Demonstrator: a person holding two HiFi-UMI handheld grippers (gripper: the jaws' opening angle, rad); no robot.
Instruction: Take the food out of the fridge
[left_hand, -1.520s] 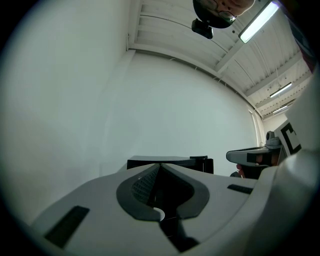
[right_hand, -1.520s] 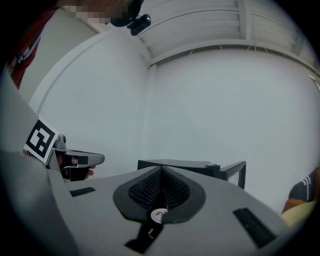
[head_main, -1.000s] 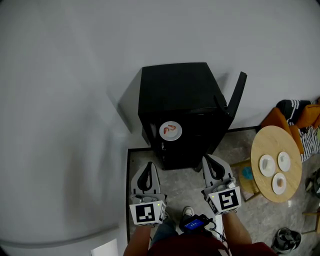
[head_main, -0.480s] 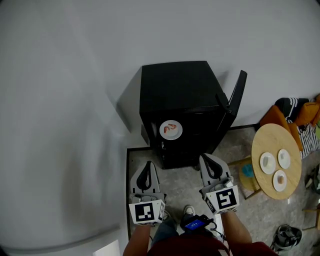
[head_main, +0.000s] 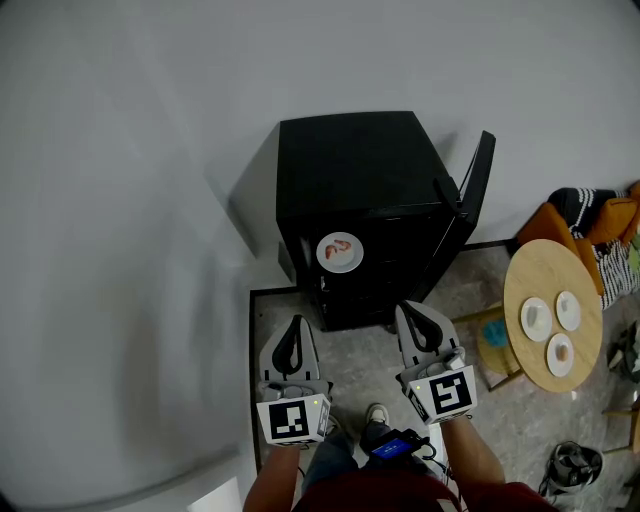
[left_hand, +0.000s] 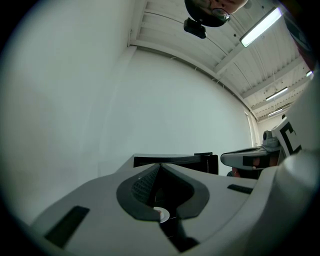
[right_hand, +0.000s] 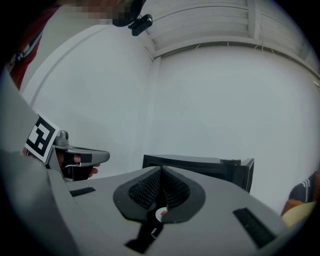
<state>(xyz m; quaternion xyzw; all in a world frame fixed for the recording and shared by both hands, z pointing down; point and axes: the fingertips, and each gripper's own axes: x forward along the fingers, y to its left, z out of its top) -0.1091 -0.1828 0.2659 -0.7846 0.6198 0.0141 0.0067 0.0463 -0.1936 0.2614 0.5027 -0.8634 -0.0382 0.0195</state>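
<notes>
Drawn slightly back, left hand-held gripper (head_main: 294, 323) and right hand-held gripper (head_main: 410, 311) stay closed, empty, facing reddish food (head_main: 341, 245) on white plate (head_main: 346, 263).

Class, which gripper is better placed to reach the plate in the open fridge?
Probably left: the left gripper lines up closer below the plate; the right gripper sits off toward the open door.

The black box-shaped fridge (head_main: 350, 170) stands at twelve o'clock, and the small white plate of food (head_main: 339, 252) sits inside it on a shelf. The round wooden table (head_main: 530, 275) lies at two o'clock, right of the fridge, bearing three small white dishes (head_main: 537, 318). Before the fridge, the left gripper (head_main: 293, 335) is at eleven and the right gripper (head_main: 415, 320) at one.
</notes>
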